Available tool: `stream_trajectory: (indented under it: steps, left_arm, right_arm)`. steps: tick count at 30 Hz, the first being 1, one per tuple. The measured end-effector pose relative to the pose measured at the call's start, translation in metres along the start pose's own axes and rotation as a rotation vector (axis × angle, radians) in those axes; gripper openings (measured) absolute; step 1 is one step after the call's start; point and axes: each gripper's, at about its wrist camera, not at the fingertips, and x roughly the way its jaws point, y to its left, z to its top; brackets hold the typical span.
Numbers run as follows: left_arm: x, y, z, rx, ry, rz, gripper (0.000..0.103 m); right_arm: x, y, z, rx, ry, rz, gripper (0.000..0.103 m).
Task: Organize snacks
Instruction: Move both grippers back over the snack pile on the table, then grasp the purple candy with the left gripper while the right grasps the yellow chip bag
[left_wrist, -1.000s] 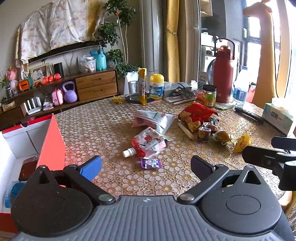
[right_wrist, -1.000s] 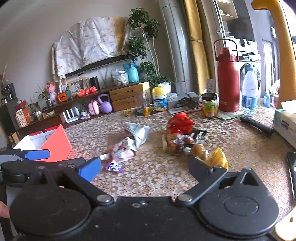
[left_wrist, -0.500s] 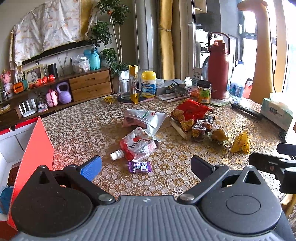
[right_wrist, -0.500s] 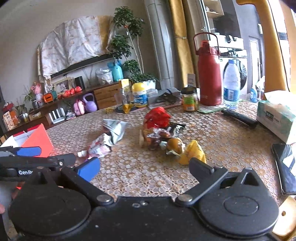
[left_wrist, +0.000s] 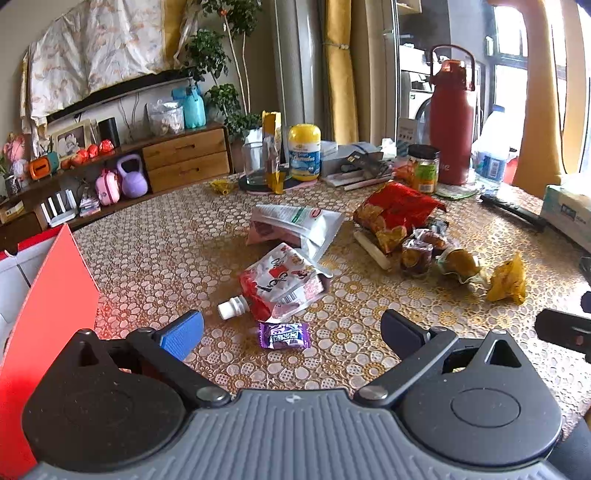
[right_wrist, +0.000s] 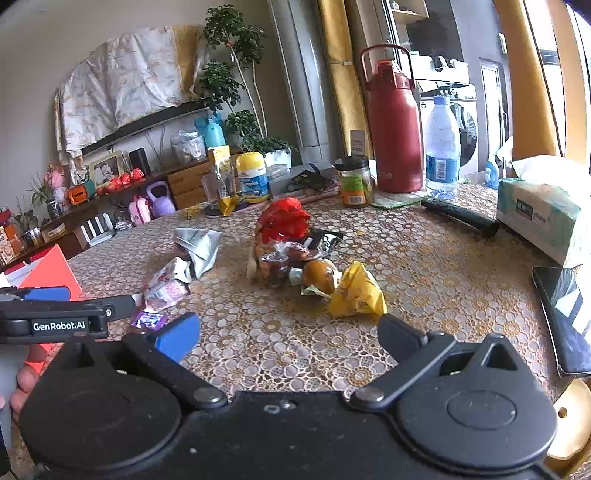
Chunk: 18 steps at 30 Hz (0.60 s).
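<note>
Both tongs (left_wrist: 291, 326) (right_wrist: 288, 336) gape wide, empty; "GenRobot.AI" marks the left; the purple candy (left_wrist: 283, 335) wrapper's lettering looks blurred.

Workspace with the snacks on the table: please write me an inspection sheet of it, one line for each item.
Surface: table covered with a gold lace-pattern cloth.
Job's things: purple candy, spouted pouch, silver bag, red bag, yellow wrapper and small wrapped snacks lie loose; red box at the left edge.
Clutter: red flask, water bottle, jar, yellow-lidded tub, tissue pack, phone.
Grippers: left gripper and right gripper, fingers apart, both empty.
Cables: nothing seen on the table.
Surroundings: wooden sideboard, plant, curtains.
</note>
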Motion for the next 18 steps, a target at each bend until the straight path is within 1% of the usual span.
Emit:
stream_trajectory:
  steps: [9,18]
  left_arm:
    - [0.028,0.001,-0.005,0.003,0.031,0.02,0.103]
    - [0.05,0.002,-0.007,-0.012,0.06,0.012,0.103]
  right_arm:
    - [0.009,-0.009,-0.002,0.016,0.008,-0.018,0.103]
    - [0.022,-0.016,-0.001,0.024,0.025,-0.031,0.103]
